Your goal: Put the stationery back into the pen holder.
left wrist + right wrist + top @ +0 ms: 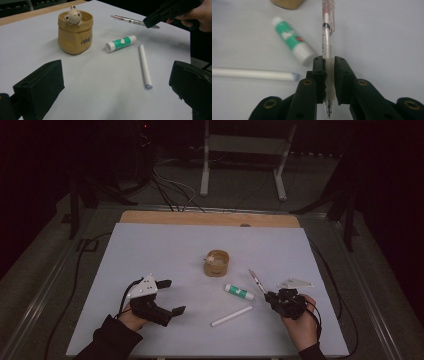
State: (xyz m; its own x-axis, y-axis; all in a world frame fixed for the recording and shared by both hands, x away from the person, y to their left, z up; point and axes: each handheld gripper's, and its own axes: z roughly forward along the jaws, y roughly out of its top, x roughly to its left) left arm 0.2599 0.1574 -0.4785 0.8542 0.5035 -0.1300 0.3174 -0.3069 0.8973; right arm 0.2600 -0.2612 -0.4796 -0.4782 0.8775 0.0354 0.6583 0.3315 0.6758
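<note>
We see the pen holder far on the table, glue stick right of it, chalk stick nearest.

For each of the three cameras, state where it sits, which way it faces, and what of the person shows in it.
High view: above the person's side, looking forward and down on the table; both forearms, left gripper, right gripper.
Left gripper view: rides the left gripper, looks across the table at the pouch; the other hand.
Right gripper view: looks down its jaws, shut on the pen.
All views share the glue stick and white stick.

Clear pen w/ pink inside; glue stick green/white; tan pot; white table
</note>
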